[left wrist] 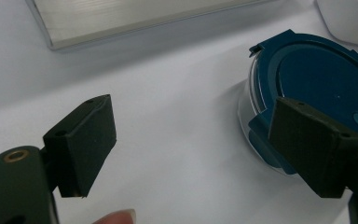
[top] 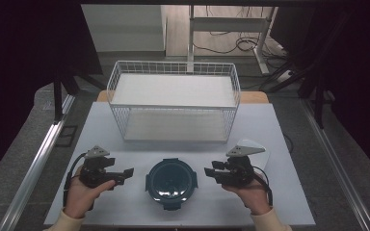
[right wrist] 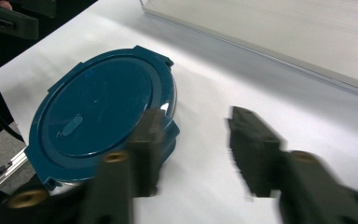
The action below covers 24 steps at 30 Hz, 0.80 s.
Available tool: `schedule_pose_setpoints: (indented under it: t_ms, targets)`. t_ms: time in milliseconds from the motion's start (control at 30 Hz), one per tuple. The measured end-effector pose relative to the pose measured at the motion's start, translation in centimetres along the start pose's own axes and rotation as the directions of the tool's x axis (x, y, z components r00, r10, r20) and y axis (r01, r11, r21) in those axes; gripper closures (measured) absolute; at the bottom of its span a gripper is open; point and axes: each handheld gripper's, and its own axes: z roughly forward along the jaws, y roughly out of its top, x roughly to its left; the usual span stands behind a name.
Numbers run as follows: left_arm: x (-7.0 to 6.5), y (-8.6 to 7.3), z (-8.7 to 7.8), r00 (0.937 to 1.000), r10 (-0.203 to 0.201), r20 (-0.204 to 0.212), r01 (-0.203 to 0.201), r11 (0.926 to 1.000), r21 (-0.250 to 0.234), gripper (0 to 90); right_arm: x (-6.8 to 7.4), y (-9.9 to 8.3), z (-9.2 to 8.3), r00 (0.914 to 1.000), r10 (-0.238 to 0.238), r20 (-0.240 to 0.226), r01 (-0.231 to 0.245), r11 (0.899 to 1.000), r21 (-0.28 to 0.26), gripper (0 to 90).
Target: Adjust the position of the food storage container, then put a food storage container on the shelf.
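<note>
The round blue-lidded container (top: pixel 171 182) sits on the white table (top: pixel 279 130) in front of the wire basket (top: pixel 173 98), flanked by the left gripper (top: pixel 125 174) and right gripper (top: pixel 211 172), both with jaws apart and empty; a one-sided nudge could slide it off-centre.

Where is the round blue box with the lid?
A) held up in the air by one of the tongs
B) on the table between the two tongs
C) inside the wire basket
B: the blue box sits flat on the white table, with the left tongs and right tongs open on either side; the wire basket stands farther back.
</note>
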Motion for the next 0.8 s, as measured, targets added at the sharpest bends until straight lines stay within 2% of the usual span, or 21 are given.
schedule_pose_setpoints:
  t_ms: [200, 300, 367, 600, 700, 800]
  targets:
    - [-0.3, -0.1, 0.4, 1.0000, 0.006, 0.003, -0.006, 1.0000, 0.006, 14.7, 0.2, -0.2, 0.0, 0.9998, 0.004, 0.020, -0.004, 1.000, -0.011, 34.9]
    - [-0.4, -0.2, 0.7, 0.9998, 0.006, 0.017, -0.006, 0.9999, 0.010, 14.6, 0.1, -0.3, 0.0, 0.9999, 0.015, 0.002, -0.015, 1.000, -0.022, 29.9]
    - [-0.4, -0.2, 0.8, 0.9998, 0.006, 0.020, -0.006, 0.9999, 0.009, 14.6, 0.1, -0.3, 0.0, 0.9998, 0.019, 0.000, -0.019, 1.000, -0.024, 29.2]
    - [-0.5, -0.8, 0.9, 0.9968, -0.055, 0.057, 0.056, 0.9984, -0.006, 12.6, 0.1, -0.3, 0.7, 0.9984, 0.046, -0.033, -0.046, 0.999, -0.006, 25.9]
    - [-0.4, -0.8, 0.6, 0.9952, -0.076, 0.061, 0.078, 0.9969, -0.016, 11.9, 0.2, -0.1, 1.0, 0.9982, 0.042, -0.042, -0.043, 0.999, -0.008, 25.1]
    - [-0.5, -0.7, 0.6, 0.9928, -0.084, 0.085, 0.086, 0.9962, -0.018, 12.1, 0.6, -0.1, 1.2, 0.9971, 0.039, -0.065, -0.039, 0.999, 0.008, 24.5]
